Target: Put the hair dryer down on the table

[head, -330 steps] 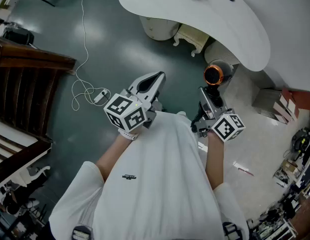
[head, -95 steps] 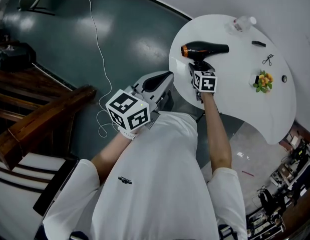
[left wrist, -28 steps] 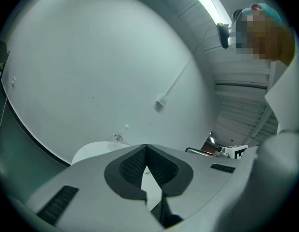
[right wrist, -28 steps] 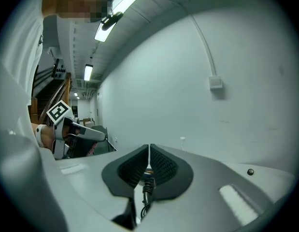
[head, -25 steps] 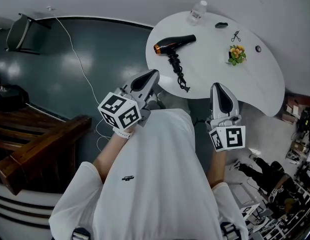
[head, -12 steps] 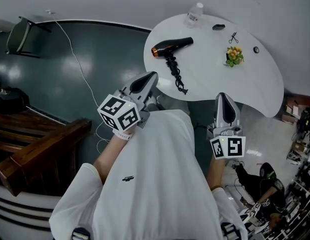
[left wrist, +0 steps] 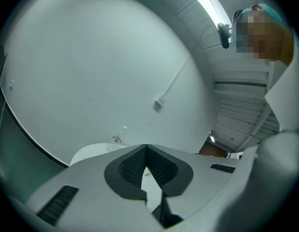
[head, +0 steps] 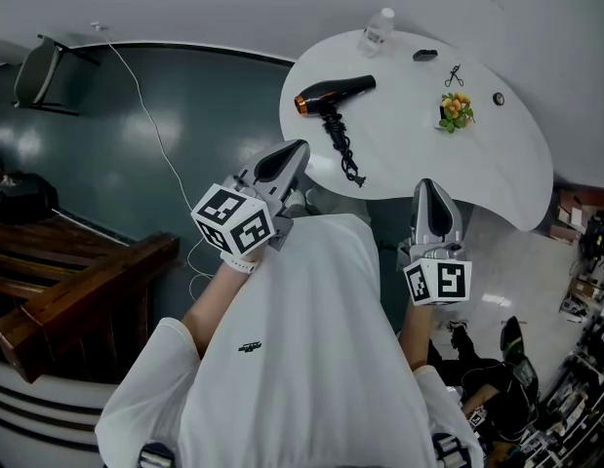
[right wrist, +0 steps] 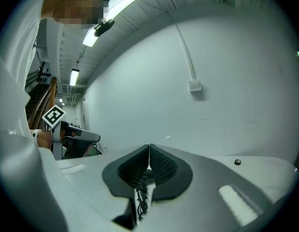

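The black hair dryer (head: 336,92) with an orange nozzle end lies on its side on the white table (head: 477,154), near the table's left end. Its coiled cord (head: 344,150) trails toward the near edge, and in the right gripper view the cord (right wrist: 140,195) shows below the jaws. My right gripper (head: 425,184) is held back by my body, off the table edge, shut and empty (right wrist: 149,147). My left gripper (head: 301,145) is also shut with nothing in it (left wrist: 146,146), raised at my left and short of the table.
On the table stand a clear bottle (head: 378,29), a small dark object (head: 425,55), scissors (head: 455,72) and a small flower pot (head: 455,109). A white cable (head: 155,135) runs over the dark floor, wooden steps (head: 77,281) are at left, and a chair (head: 48,61) is at the far left.
The hair dryer, earlier carried and then set down by my right gripper, now lies free on the table. My right gripper has drawn back to my side. The left gripper has barely moved.
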A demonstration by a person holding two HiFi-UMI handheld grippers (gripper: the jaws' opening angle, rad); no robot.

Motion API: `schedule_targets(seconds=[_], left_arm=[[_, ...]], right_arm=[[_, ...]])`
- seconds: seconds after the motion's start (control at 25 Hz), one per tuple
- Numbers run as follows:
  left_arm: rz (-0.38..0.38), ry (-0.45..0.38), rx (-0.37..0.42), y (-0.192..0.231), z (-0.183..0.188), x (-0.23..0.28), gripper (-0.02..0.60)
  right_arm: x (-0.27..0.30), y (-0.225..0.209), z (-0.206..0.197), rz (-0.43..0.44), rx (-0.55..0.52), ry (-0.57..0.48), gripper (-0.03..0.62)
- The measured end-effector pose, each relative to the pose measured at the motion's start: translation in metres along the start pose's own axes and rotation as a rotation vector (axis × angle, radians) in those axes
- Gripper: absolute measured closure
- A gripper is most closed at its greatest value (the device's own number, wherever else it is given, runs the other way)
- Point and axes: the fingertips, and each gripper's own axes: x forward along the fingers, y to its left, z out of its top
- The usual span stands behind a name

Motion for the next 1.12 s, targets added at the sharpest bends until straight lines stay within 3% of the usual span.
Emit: schedule_targets(seconds=[1.12], left_arm=[[0.021,-0.003,-0.022,0.013,-0.002,-0.01,0.58]], right_arm=[[0.013,0.014,-0.012,0.015,0.025,0.048,0.579]])
